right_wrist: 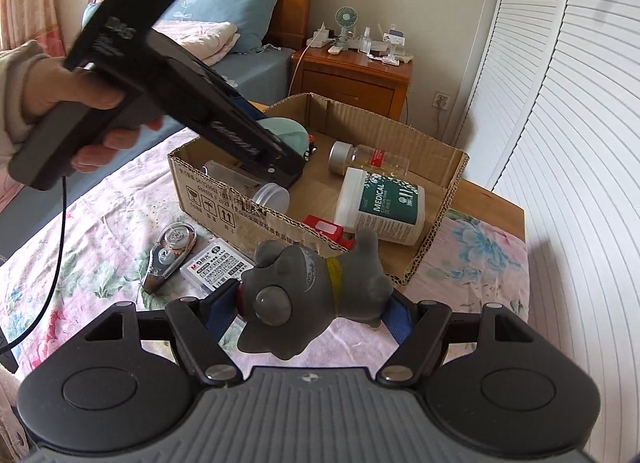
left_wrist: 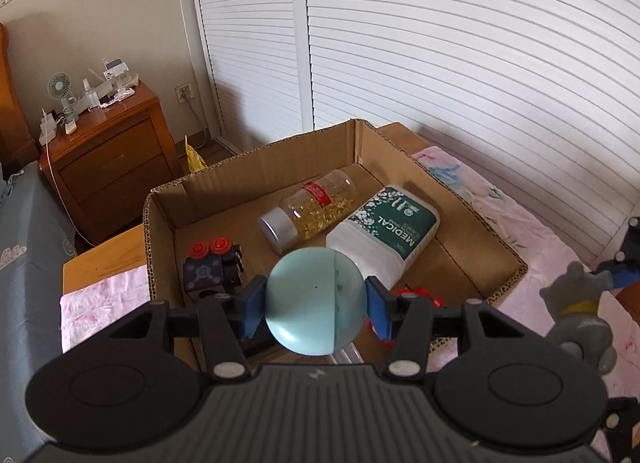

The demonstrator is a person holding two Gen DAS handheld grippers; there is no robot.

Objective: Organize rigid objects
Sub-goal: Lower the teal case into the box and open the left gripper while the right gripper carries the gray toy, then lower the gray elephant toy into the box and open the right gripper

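Landmark: cardboard box [left_wrist: 472, 223], open-topped, on a flowered cloth [right_wrist: 92, 263]

Inside the box: pill bottle [left_wrist: 308, 211] on its side toward the far wall; white medical tub [left_wrist: 384, 239] lying just beside it, nearer the right wall; black block with red knobs [left_wrist: 212, 267] near the left wall; red item [right_wrist: 326, 229] by the near wall; clear jar [right_wrist: 272, 197] near the front left corner

Outside the box, before its near wall: correction tape [right_wrist: 170, 253] and small printed case [right_wrist: 216, 267], side by side on the cloth

Left gripper [left_wrist: 316, 303]: blue pads pinching a pale blue ball [left_wrist: 316, 299] at its sides, held above the box near its front edge; person's hand [right_wrist: 76, 103] on the handle

Right gripper [right_wrist: 316, 315]: jaws clamped on a grey toy figure [right_wrist: 312, 295], held outside the box, before its near wall

Step in hand, as judged: carrying both pieces to the box

Next move calls for: lowering the ball into a bare patch of the box floor before letting go, since it may roll; then bringing the toy figure over the near wall, clear of the tub
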